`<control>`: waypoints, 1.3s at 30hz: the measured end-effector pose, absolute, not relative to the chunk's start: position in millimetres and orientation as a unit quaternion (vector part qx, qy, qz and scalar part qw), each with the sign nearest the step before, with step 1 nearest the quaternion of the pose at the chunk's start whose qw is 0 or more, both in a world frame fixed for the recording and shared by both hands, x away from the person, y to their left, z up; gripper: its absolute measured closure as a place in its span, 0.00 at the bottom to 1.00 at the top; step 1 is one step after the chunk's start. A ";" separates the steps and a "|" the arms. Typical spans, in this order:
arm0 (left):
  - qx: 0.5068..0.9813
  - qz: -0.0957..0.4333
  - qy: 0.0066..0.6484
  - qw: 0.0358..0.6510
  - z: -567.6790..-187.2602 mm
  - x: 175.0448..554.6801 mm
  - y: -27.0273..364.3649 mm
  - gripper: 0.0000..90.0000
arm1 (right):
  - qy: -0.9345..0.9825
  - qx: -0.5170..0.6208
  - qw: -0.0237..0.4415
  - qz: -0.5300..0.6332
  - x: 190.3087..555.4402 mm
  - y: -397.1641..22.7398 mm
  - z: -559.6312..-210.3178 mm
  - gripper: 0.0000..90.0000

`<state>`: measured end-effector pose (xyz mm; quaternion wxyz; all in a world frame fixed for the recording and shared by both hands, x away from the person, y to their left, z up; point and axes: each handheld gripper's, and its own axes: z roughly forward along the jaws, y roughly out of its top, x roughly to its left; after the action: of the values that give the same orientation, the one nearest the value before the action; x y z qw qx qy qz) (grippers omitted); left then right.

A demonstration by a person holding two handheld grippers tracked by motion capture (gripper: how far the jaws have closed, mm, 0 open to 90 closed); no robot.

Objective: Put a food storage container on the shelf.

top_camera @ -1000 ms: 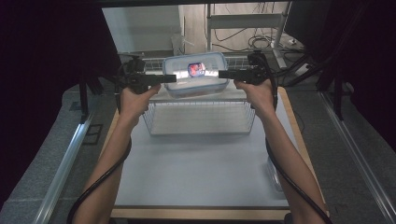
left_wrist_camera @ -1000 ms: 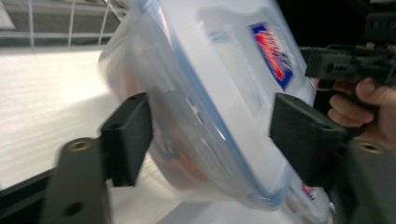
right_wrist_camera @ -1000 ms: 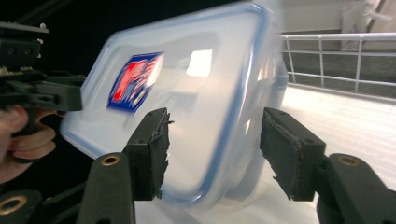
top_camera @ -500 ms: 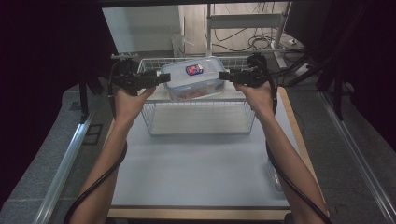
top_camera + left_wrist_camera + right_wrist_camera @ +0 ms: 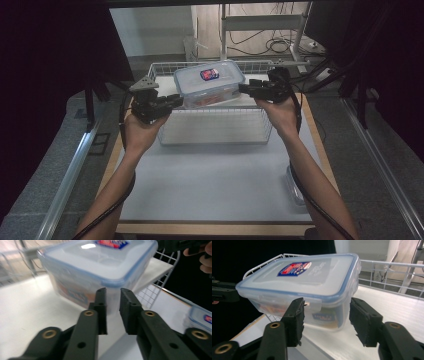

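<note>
A clear plastic container (image 5: 209,82) with a blue-rimmed lid and a red-blue label sits in the white wire basket (image 5: 215,134). My left gripper (image 5: 177,99) has drawn back from the container's left end. Its jaws have just been closing and stand almost together, with nothing between them (image 5: 113,291); the container (image 5: 100,267) is just beyond the tips. My right gripper (image 5: 244,89) is at the container's right end. Its jaws (image 5: 325,305) have closed a little and stand apart just short of the container's (image 5: 302,277) near wall. I see no pad pressing on it.
The basket stands at the far middle of the white table top (image 5: 215,185). A second lidded container (image 5: 295,186) lies by the table's right edge, and it also shows at the right of the left gripper view (image 5: 201,317). A metal rail (image 5: 65,185) runs along the left.
The left gripper has let go of the container, pulled back to the left and toward the person, and closed its jaws. The container has stayed over the basket. The right hand has shifted slightly.
</note>
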<state>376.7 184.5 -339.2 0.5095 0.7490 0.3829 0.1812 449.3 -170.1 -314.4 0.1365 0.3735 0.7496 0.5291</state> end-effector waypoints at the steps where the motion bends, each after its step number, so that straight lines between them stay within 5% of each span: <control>1: 0.750 0.179 0.383 0.508 -341.8 376.8 183.6 0.88 | 0.750 0.373 0.138 0.528 447.8 -170.2 -315.8 0.53; 14: 0.767 0.183 0.388 0.478 -350.6 385.4 164.5 0.96 | 0.765 0.369 0.140 0.509 441.3 -168.8 -333.9 0.74; 33: 0.755 0.181 0.419 0.471 -348.7 415.8 167.4 0.91 | 0.777 0.353 0.126 0.506 438.9 -157.3 -342.4 0.73; 39: 0.762 0.186 0.399 0.475 -350.2 397.4 165.4 0.78 | 0.779 0.343 0.124 0.509 430.6 -159.9 -343.3 0.67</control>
<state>397.4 165.4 -350.2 0.4753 0.7617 0.3989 0.1863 430.6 -159.9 -343.3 0.1236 0.3434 0.7793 0.5095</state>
